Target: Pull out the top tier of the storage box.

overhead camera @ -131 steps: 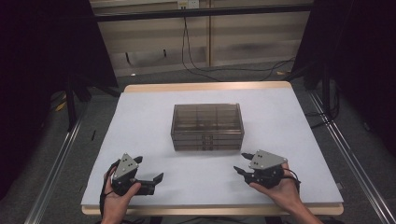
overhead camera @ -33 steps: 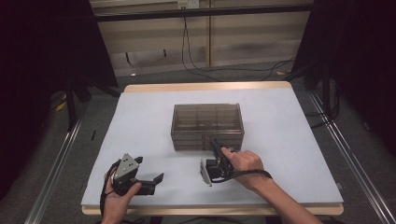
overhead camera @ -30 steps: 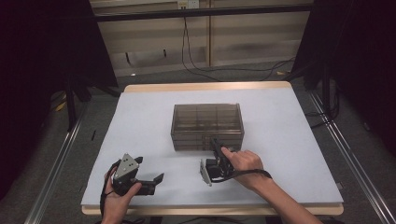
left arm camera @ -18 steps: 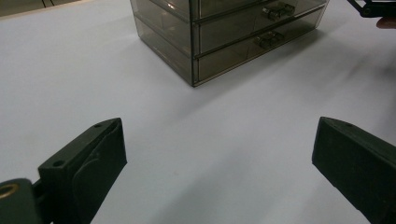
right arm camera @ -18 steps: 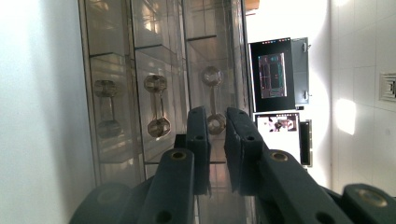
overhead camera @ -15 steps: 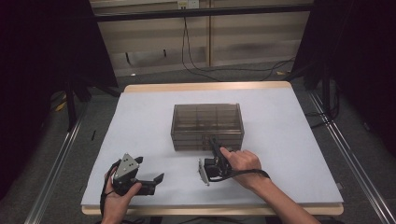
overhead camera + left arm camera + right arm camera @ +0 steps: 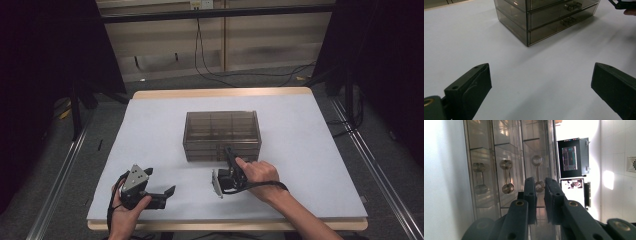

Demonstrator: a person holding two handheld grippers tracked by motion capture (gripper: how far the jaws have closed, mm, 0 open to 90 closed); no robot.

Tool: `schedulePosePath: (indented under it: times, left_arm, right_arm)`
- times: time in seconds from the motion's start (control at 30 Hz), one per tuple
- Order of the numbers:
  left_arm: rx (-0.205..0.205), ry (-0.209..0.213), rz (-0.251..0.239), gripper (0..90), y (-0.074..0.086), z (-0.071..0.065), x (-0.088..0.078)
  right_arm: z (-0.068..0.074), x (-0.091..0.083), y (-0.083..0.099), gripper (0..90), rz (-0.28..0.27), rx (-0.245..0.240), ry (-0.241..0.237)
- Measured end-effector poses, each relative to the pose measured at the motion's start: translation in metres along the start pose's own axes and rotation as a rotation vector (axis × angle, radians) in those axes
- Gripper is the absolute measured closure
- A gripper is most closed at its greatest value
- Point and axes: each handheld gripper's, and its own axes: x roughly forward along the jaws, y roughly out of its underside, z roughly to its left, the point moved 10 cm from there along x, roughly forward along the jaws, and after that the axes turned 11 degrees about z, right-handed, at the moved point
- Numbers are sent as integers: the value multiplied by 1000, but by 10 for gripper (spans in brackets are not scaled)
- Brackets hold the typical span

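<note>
So the smoky plastic drawer box (image 7: 222, 135) sits about dead centre of the white surface (image 7: 310, 150), drawers facing the person. The right gripper (image 7: 229, 151) is rolled on its side and poked right up at the box front from 6 o'clock, probably so its jaws line up with the top drawer handle (image 7: 539, 173). In the right gripper view the jaws have just been closing and stand almost together, only a slim gap left, with that handle just past the tips, not between them. The left gripper (image 7: 167, 190) is parked at 7 o'clock, spread wide, out of the way I guess.
</note>
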Motion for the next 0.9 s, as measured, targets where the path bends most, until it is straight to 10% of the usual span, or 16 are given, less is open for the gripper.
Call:
schedulePosePath:
  times: [0.9]
  left_arm:
    - [-5, 3, -2, 29, 0, -1, 0]
  right_arm:
    - [3, -12, 1, 813, -2, 14, -27]
